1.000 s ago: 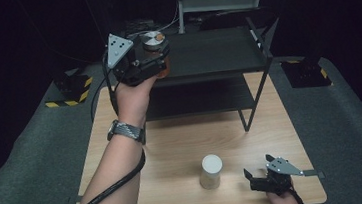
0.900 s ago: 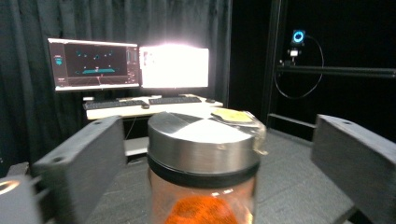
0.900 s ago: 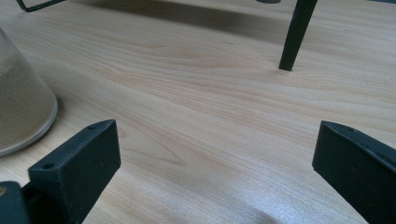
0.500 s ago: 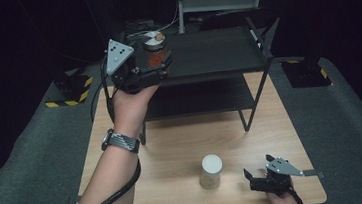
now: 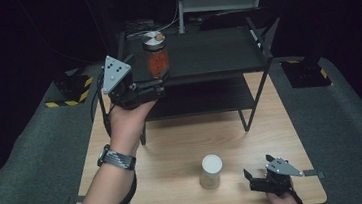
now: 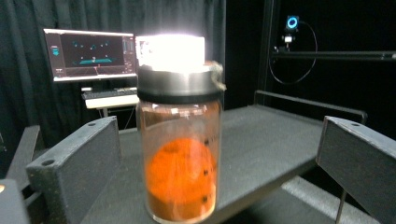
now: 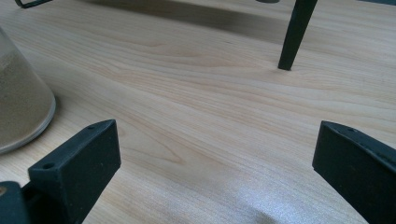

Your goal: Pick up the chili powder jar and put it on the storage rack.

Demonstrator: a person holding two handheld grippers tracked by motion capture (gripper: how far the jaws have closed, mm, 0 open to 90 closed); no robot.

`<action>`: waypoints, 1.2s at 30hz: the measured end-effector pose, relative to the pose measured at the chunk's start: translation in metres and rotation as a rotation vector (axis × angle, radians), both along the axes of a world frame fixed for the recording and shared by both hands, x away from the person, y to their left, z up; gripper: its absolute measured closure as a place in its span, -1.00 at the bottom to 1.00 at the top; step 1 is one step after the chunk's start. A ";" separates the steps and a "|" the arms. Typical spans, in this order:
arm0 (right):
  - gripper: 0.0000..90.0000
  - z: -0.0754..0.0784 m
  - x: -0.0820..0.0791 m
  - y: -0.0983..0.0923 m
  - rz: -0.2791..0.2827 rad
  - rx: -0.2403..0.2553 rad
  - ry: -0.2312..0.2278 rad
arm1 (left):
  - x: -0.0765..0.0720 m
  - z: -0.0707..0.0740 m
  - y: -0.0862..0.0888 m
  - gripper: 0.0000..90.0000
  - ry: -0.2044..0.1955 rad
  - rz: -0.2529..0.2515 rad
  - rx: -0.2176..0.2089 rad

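Observation:
A glass jar of orange powder with a silver lid stands upright near the front left edge of the black rack's top shelf. My left gripper hovers just in front of it, open. In the left gripper view the orange jar rises between the wide-spread jaws of the left gripper, touching neither. Low on the table, my right gripper rests open, pointing left at a white-lidded jar of beige powder. That beige jar sits left of the right gripper.
The black two-level rack stands at the back of the wooden table; one thin rack leg meets the tabletop ahead of the right gripper. A monitor glows behind the shelf. Dark grey floor surrounds the table.
My left gripper set the orange jar on the top shelf, opened and drew back toward the person. The right gripper and the beige jar stayed put.

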State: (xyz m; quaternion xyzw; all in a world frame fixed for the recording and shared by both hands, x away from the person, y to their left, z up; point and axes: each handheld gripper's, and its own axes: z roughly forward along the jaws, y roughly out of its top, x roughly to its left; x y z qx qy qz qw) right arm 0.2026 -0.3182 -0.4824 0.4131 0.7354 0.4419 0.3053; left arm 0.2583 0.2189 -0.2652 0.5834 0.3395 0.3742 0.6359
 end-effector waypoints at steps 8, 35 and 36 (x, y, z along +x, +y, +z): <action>-1.00 0.000 0.000 0.000 0.004 -0.001 -0.002 | -0.012 -0.018 0.006 -0.99 0.018 -0.015 0.033; -1.00 0.000 0.000 0.001 0.008 -0.014 -0.005 | -0.042 -0.077 0.007 -0.99 0.076 -0.050 0.069; -1.00 0.000 0.000 0.001 0.007 -0.014 -0.005 | -0.043 -0.080 0.007 -0.99 0.079 -0.051 0.070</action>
